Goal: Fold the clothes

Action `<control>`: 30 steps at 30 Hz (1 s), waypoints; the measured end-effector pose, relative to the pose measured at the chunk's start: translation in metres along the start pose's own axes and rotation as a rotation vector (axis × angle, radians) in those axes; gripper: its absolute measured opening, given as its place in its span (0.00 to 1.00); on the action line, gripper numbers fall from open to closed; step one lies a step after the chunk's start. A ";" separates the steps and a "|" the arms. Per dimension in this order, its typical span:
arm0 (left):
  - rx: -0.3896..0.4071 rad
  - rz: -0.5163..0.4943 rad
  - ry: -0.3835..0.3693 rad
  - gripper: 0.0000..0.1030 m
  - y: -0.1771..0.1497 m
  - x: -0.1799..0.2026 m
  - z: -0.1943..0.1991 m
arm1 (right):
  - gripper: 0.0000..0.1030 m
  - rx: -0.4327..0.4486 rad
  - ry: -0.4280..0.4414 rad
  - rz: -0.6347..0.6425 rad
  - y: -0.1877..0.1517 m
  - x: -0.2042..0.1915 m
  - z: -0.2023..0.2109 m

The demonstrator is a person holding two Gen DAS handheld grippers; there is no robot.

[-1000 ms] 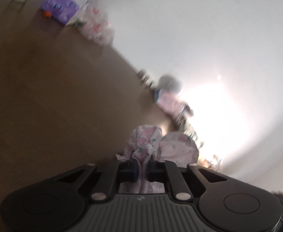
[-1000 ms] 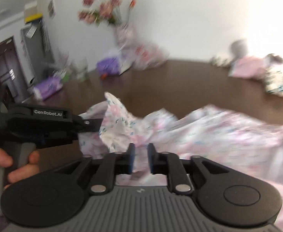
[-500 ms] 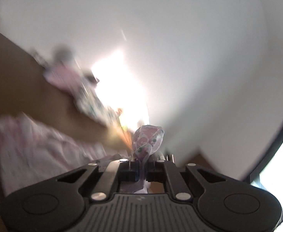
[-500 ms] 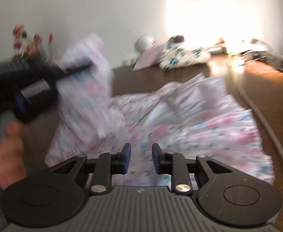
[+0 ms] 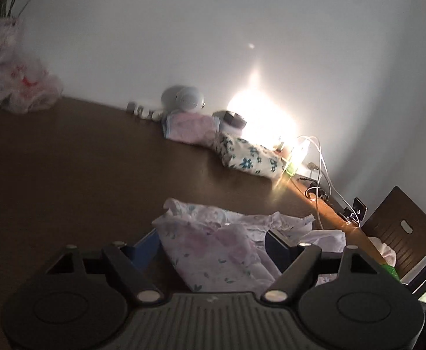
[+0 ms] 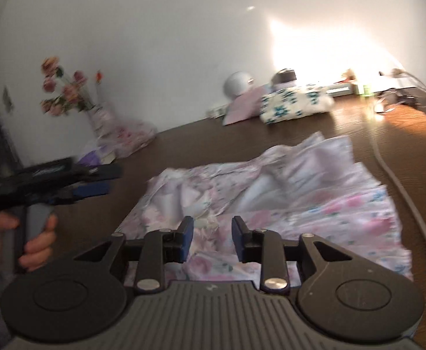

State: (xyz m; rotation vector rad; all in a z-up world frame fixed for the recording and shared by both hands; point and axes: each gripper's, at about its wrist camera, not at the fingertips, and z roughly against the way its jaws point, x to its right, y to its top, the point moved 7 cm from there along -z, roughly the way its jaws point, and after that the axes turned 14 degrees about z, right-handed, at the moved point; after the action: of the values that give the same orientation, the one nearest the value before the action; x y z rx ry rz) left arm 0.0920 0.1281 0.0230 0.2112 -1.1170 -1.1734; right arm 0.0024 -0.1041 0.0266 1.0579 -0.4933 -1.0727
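The garment (image 6: 271,198), a pale floral cloth with pink and blue print, lies crumpled on the brown table (image 6: 358,128), partly doubled over itself. The right gripper (image 6: 212,237) hovers just above its near edge with the 2 fingers spread apart – nothing is between them, it is released.

In the left wrist view the left gripper (image 5: 213,242) is also released, its fingers (image 5: 146,245) wide apart, and the garment (image 5: 213,250) lies under and between them, not pinched. From the right wrist view the left gripper (image 6: 96,180) is seen to the left of the cloth, above the table, blurred, and a hand (image 6: 32,242) holds its grey handle.

At the far edge of the table, near the white wall – 2 folded pieces: a pink one (image 5: 189,128) and a white one with blue flowers (image 5: 248,157), touching each other. A vase with flowers (image 6: 96,116) stands at the left, and a white cable (image 6: 399,189) runs along the right side of the garment.
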 end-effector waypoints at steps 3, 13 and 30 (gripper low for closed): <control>-0.086 0.098 -0.015 0.76 -0.002 -0.007 -0.031 | 0.40 -0.067 0.004 0.043 -0.008 -0.009 -0.008; -0.171 0.007 -0.066 0.30 -0.022 0.021 -0.062 | 0.39 -0.155 0.055 0.241 -0.017 -0.029 -0.013; -0.122 -0.299 -0.168 0.56 -0.061 0.055 0.001 | 0.47 -0.181 0.059 0.404 -0.007 -0.048 -0.014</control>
State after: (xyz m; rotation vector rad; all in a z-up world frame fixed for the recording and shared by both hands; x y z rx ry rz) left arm 0.0508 0.0577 0.0164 0.1921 -1.1823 -1.5440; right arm -0.0108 -0.0552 0.0213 0.7851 -0.5252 -0.7119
